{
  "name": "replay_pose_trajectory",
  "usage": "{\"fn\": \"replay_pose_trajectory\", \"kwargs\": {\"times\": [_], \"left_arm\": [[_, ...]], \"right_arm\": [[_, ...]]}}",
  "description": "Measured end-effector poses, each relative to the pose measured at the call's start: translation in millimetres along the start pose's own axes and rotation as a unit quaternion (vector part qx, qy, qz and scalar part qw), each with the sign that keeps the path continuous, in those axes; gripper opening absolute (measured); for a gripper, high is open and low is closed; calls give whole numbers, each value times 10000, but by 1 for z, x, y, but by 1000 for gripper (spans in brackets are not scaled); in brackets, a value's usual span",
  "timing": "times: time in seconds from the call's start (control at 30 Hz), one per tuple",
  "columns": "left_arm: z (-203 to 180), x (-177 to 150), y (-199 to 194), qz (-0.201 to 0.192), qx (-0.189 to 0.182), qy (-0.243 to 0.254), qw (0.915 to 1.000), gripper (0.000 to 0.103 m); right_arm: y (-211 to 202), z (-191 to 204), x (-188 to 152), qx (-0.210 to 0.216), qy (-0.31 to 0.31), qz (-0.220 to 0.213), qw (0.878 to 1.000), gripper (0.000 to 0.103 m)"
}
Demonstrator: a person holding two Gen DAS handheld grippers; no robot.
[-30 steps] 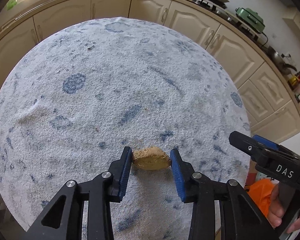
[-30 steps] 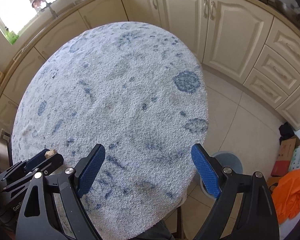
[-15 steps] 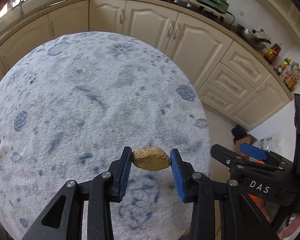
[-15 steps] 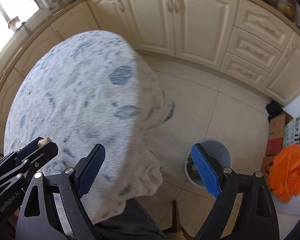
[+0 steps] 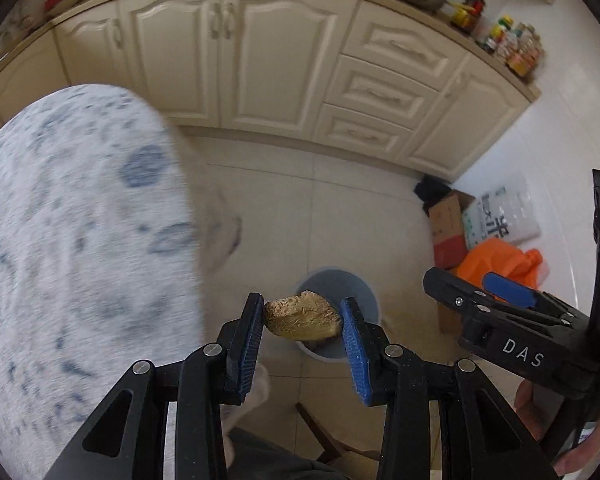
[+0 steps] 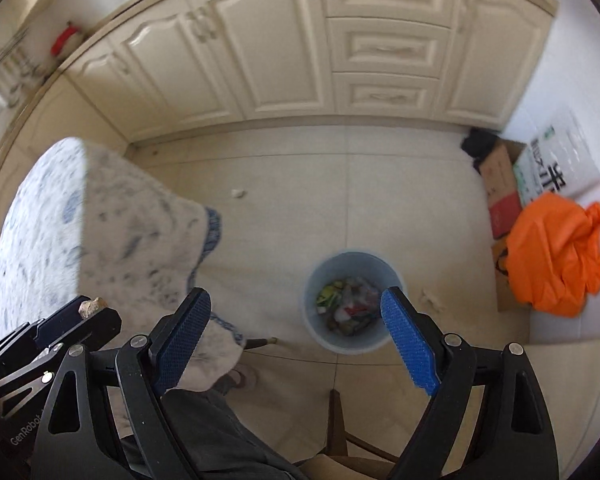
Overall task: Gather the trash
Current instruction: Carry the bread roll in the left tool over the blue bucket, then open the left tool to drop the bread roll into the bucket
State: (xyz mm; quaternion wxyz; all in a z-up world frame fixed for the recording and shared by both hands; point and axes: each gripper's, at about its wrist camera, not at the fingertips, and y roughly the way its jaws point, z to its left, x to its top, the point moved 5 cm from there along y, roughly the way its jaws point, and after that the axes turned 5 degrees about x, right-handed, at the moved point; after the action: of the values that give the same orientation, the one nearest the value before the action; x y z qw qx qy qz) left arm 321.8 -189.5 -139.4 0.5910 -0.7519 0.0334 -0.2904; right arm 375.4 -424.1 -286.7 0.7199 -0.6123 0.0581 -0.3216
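My left tongs (image 5: 302, 330) pinch a rough, fibrous tan lump (image 5: 302, 317) between ribbed blue pads, hanging above the round grey-blue plastic bin (image 6: 354, 300) on the tiled floor (image 6: 284, 208). My right tongs (image 6: 296, 340) gape wide, empty, beside the fuzzy speckled counter (image 6: 40, 232).

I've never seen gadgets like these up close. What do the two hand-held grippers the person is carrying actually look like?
Both are matte black frames with triangular cut-outs and silver rivets, each ending in two fingers faced with blue ribbed pads. The left hand-held gripper bears part of a "GenRobot" marking on its side. The right hand-held gripper bears white "DAS" lettering. No cables show. The person wears dark grey trousers.
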Motion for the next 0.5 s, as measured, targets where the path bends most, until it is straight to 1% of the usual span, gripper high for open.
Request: {"fn": "replay_pose_trajectory", "kwargs": {"times": [0.13, 0.2, 0.3, 0.5], "left_arm": [[-34, 10, 25, 205, -99, 360, 9991, 35], [-51, 15, 39, 328, -143, 576, 9977, 35], [-74, 27, 62, 508, -194, 861, 9948, 35], [-121, 56, 102, 716, -292, 1321, 9882, 35]], "right_arm": [[-1, -43, -3, -122, 471, 44, 9988, 88], [-5, -64, -5, -151, 708, -5, 9974, 88], [-9, -99, -13, -329, 1148, -34, 9928, 88], [-8, -151, -30, -499, 1749, 112, 9833, 88]]}}
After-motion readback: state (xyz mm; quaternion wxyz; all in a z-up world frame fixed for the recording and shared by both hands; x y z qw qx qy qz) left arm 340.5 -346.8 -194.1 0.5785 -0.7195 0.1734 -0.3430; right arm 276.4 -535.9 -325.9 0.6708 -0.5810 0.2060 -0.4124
